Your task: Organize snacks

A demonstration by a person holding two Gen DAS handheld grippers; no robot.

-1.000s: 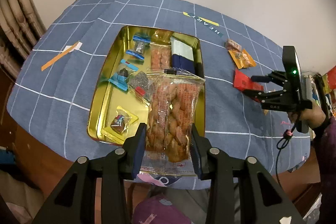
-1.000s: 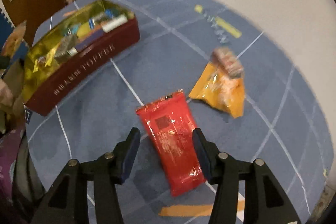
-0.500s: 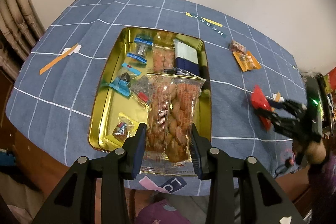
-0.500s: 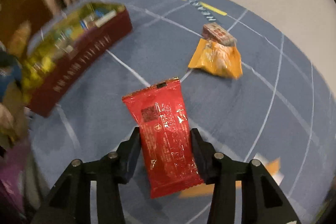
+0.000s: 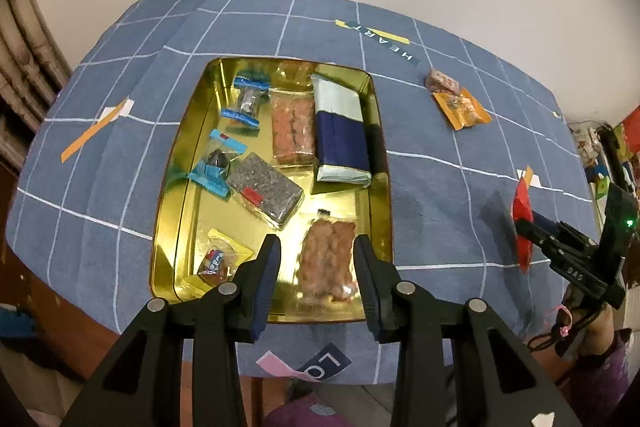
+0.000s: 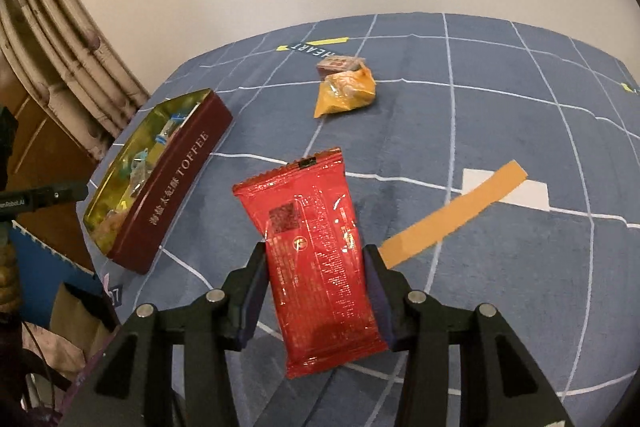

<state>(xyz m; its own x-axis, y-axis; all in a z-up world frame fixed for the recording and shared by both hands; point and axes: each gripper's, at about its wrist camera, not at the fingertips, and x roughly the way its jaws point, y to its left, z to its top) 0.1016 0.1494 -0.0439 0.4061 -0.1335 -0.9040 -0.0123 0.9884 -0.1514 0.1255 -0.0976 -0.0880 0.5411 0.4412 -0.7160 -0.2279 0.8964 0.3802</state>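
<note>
A gold tin (image 5: 172, 195), dark red outside (image 6: 172, 187), holds several snack packets. A clear packet of twisted fried snacks (image 5: 328, 259) lies in the tin's near right corner. My left gripper (image 5: 316, 267) hangs open above it, touching nothing. My right gripper (image 6: 316, 291) is shut on a red packet (image 6: 312, 247) and holds it above the blue cloth; it also shows at the right of the left wrist view (image 5: 524, 223). An orange packet (image 6: 346, 93) and a small brown packet (image 6: 338, 63) lie on the cloth further back.
The blue checked tablecloth (image 5: 440, 187) covers a table with its near edge just below the tin. Orange tape strips lie on the cloth (image 6: 452, 215) (image 5: 92, 135). A curtain (image 6: 60, 47) hangs at the left. Clutter sits past the table's right side (image 5: 600, 155).
My left gripper opened and dropped the fried snack packet into the tin's near right corner. My right gripper closed on the red packet and lifted it off the cloth.
</note>
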